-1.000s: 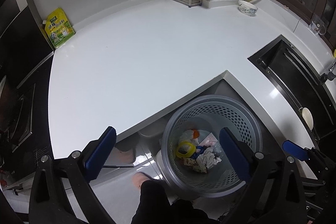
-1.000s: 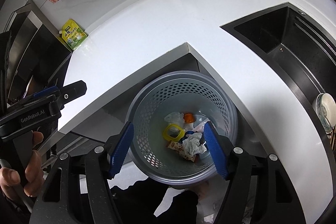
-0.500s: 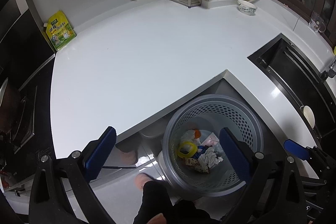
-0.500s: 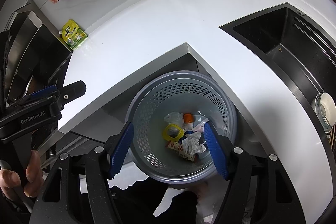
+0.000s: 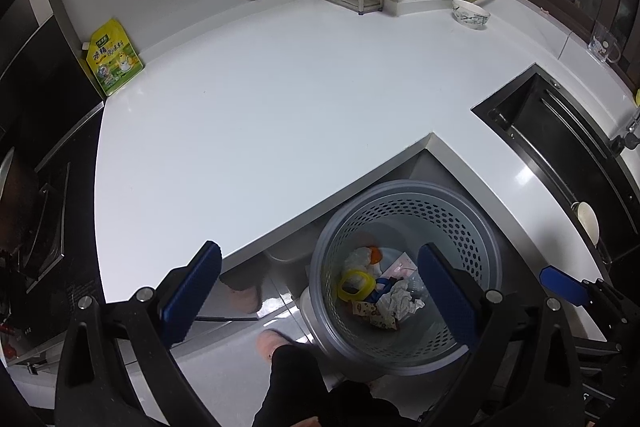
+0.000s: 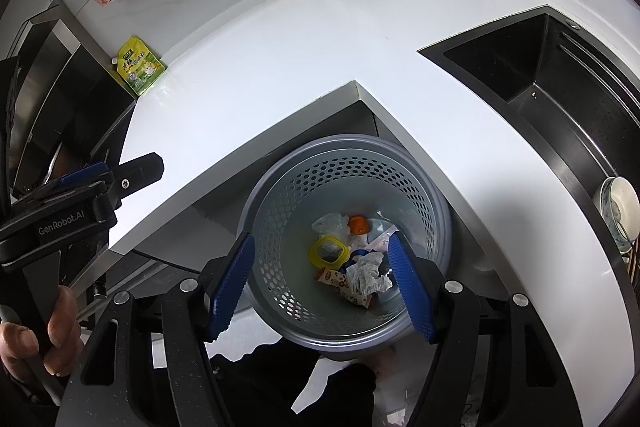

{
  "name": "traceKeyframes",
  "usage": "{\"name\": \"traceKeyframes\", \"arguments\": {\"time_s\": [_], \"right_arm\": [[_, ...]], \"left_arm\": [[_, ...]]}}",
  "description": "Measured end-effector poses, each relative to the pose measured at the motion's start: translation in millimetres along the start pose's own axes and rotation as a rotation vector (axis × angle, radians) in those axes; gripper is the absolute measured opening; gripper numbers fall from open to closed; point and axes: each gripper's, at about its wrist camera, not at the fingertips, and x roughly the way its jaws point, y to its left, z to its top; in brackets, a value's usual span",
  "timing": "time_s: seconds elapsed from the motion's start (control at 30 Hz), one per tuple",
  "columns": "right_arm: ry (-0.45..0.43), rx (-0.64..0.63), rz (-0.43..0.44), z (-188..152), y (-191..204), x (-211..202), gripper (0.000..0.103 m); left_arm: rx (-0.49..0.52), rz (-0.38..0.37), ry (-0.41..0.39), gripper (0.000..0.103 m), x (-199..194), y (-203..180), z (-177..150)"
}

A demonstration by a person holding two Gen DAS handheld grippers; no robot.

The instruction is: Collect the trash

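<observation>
Hovering above the inner corner of the white bench [image 5: 260, 115], you hold both claws spread wide with nothing between their blue pads. Your left claw [image 5: 320, 291] hangs over the bench edge and the near rim of the grey perforated waste basket [image 5: 472, 227]; your right claw [image 6: 320, 283] sits straight above the same basket [image 6: 280, 227], which stands on the floor in the bench's notch. The trash lies at the basket's bottom: a crumpled white tissue [image 6: 366, 273], a yellow ring-shaped lid [image 6: 328, 251], an orange cap [image 6: 358, 225], a clear plastic wrapper [image 6: 330, 222] and a printed snack wrapper [image 6: 334, 277]. On the bench, a yellow-green pouch [image 5: 114, 57] leans at the far left corner, a patterned bowl [image 5: 471, 15] sits near the back wall, and the black sink [image 6: 532, 75] lies to the right.
</observation>
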Motion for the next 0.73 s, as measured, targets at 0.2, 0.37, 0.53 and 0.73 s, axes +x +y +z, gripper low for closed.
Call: {"name": "traceKeyframes", "arguments": {"time_s": [0.2,0.37,0.53,0.73], "right_arm": [[0.002,0.002,0.000,-0.2,0.3,0.2,0.066],[0.003,0.002,0.000,-0.2,0.6,0.6,0.066],[0.002,0.002,0.000,-0.1,0.7,0.5,0.066],[0.002,0.002,0.000,0.1,0.7,0.5,0.066]], "left_arm": [[-0.001,0.000,0.002,0.097,0.7,0.0,0.7],[0.001,0.000,0.001,0.097,0.5,-0.3,0.8],[0.004,0.002,-0.001,0.097,0.2,0.6,0.7],[-0.004,0.002,0.003,0.097,0.9,0.4,0.4]]}}
